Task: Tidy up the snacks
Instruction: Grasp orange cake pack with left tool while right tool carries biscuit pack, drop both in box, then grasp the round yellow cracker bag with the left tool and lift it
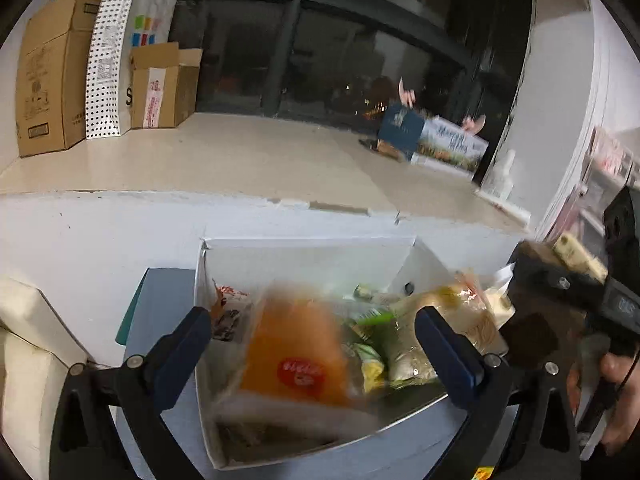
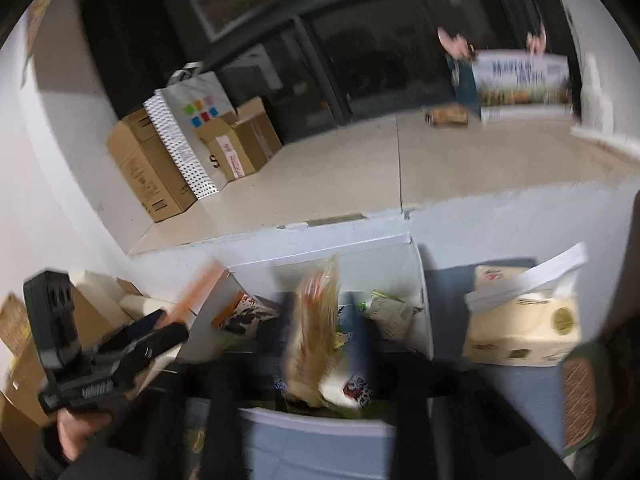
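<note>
Item one: the white open-topped cardboard box (image 1: pixel 304 248) is sitting on the pale blue table surface (image 1: pixel 100 248), near the table's far edge, and it is holding the snacks. Inside, I am seeing an orange flat packet with a red round label (image 1: pixel 296 352) lying blurred toward the near left, green-and-yellow small wrappers (image 1: pixel 370 344) in the middle, and a clear bag of pale noodle-like snacks (image 1: pixel 436 320) toward the right.

Item two: my left gripper (image 1: pixel 312 344) is hovering over the box with its dark blue fingers (image 1: pixel 192 332) standing wide apart; the orange packet is lying between them, but neither pad is pressing on it.

Item three: my right gripper (image 2: pixel 320 344) is showing only as a dark smear over the box, with the clear bag blurred between its fingers; its jaws are standing wide and I am seeing no grip.

Item four: a cream tissue pack (image 2: pixel 524 328) is resting on the table just right of the box.

Item five, far left on the beige floor (image 1: pixel 240 152): brown cardboard cartons (image 1: pixel 52 76) and a white dotted paper bag (image 1: pixel 108 60) are standing against the wall.
</note>
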`<state>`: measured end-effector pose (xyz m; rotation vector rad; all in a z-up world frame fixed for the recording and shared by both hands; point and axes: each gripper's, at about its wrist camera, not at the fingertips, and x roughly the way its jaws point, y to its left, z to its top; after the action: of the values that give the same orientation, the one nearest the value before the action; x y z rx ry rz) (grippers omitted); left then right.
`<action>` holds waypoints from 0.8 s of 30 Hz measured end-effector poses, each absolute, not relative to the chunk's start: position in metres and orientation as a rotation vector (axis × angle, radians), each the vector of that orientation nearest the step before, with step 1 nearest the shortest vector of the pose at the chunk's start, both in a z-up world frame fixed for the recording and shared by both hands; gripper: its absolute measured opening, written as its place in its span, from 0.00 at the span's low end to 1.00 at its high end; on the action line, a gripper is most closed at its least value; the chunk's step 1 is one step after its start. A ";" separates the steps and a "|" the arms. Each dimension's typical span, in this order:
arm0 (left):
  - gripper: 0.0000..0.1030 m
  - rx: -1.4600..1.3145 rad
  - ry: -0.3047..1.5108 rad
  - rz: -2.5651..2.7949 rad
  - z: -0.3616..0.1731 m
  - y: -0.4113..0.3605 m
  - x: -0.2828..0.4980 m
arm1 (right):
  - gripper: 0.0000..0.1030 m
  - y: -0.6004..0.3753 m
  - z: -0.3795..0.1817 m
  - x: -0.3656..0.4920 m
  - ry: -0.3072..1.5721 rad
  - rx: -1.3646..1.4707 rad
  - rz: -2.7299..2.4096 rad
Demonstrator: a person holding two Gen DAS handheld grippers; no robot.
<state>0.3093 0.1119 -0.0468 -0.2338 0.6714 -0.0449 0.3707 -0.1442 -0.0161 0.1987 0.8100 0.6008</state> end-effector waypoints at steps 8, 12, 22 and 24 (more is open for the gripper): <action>1.00 -0.218 0.676 -0.049 -0.051 0.115 0.288 | 1.00 -0.147 -0.017 0.359 0.753 0.165 0.570; 1.00 -0.185 0.627 -0.070 -0.038 0.113 0.257 | 1.00 -0.152 -0.005 0.330 0.733 0.165 0.633; 1.00 -0.137 0.565 -0.130 -0.017 0.094 0.169 | 1.00 -0.170 0.019 0.229 0.616 0.108 0.755; 1.00 -0.131 0.556 -0.135 -0.018 0.090 0.151 | 1.00 -0.177 0.021 0.208 0.597 0.110 0.783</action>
<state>0.1514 0.0904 -0.0175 -0.1311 0.5561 -0.1354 0.2078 -0.1771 0.0205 0.1103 0.5973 0.7827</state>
